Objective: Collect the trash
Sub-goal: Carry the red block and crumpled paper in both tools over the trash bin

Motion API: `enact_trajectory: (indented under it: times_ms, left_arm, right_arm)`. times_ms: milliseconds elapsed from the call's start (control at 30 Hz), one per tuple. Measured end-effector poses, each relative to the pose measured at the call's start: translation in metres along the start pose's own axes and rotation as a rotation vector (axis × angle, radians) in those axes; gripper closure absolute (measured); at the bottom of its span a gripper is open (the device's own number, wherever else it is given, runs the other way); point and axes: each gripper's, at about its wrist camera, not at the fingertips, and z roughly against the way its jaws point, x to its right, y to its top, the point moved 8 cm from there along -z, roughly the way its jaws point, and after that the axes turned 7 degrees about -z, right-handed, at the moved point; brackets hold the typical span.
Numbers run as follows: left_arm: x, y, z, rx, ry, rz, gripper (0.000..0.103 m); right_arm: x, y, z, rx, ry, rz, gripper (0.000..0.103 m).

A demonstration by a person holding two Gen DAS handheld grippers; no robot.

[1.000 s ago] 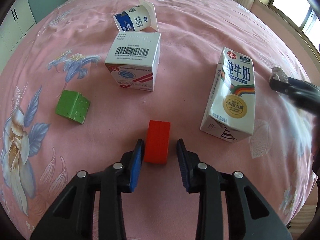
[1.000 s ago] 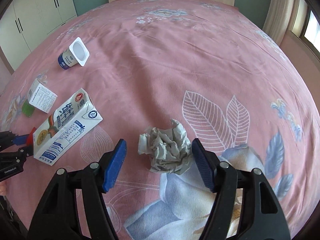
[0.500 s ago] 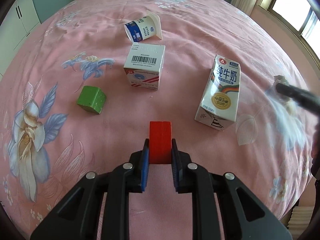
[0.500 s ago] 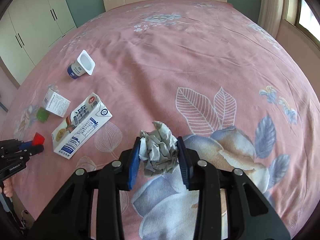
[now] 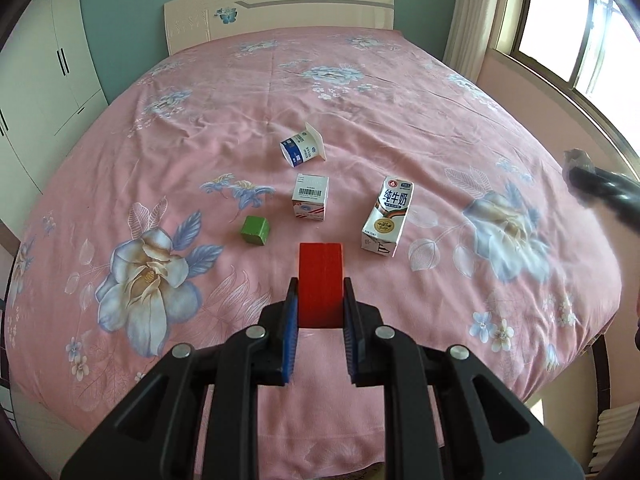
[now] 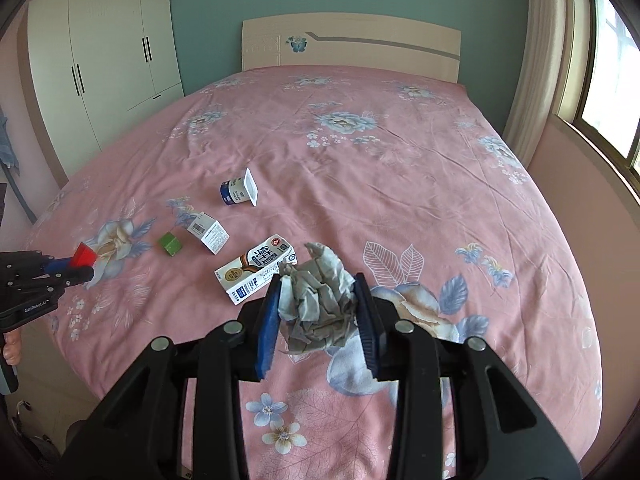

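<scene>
My left gripper (image 5: 320,304) is shut on a red block (image 5: 321,280) and holds it up above the pink bed. It also shows at the left in the right wrist view (image 6: 82,266). My right gripper (image 6: 318,304) is shut on a crumpled grey paper ball (image 6: 318,300), lifted off the bed; it shows blurred at the right edge of the left wrist view (image 5: 580,172). On the bed lie a milk carton (image 5: 387,216), a small white box with a barcode (image 5: 310,196), a tipped yogurt cup (image 5: 302,148) and a green block (image 5: 255,230).
The pink flowered bedspread (image 5: 360,92) covers a wide bed with a cream headboard (image 6: 352,48). A white wardrobe (image 6: 108,56) stands at the left. A window (image 5: 580,28) and curtain are at the right. The bed's front edge lies just below both grippers.
Both grippers closed, the left on the red block and the right on the paper ball. Both then rose and pulled back from the bed with their loads.
</scene>
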Motion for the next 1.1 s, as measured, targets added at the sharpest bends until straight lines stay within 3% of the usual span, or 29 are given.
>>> enact_trajectory:
  times_ms: [333,567,733,1100]
  left_arm:
    - [0.017,-0.029,0.124,0.147,0.026,-0.080,0.081]
    - [0.028,-0.064,0.173,0.191,0.020,-0.129,0.081]
    - [0.021,-0.103,0.171,0.159,0.020,-0.139,0.081]
    - [-0.009,-0.198,0.122,0.007,0.038,-0.096,0.081]
  right_arm:
    - [-0.061,-0.029,0.116,0.106,0.058,0.109,0.067]
    - [-0.093,-0.059,0.165,0.132,0.093,0.145,0.067]
    - [-0.113,-0.097,0.180,0.120,0.105,0.199,0.067]
    - [-0.134,-0.176,0.178,0.032,0.160,0.226,0.067]
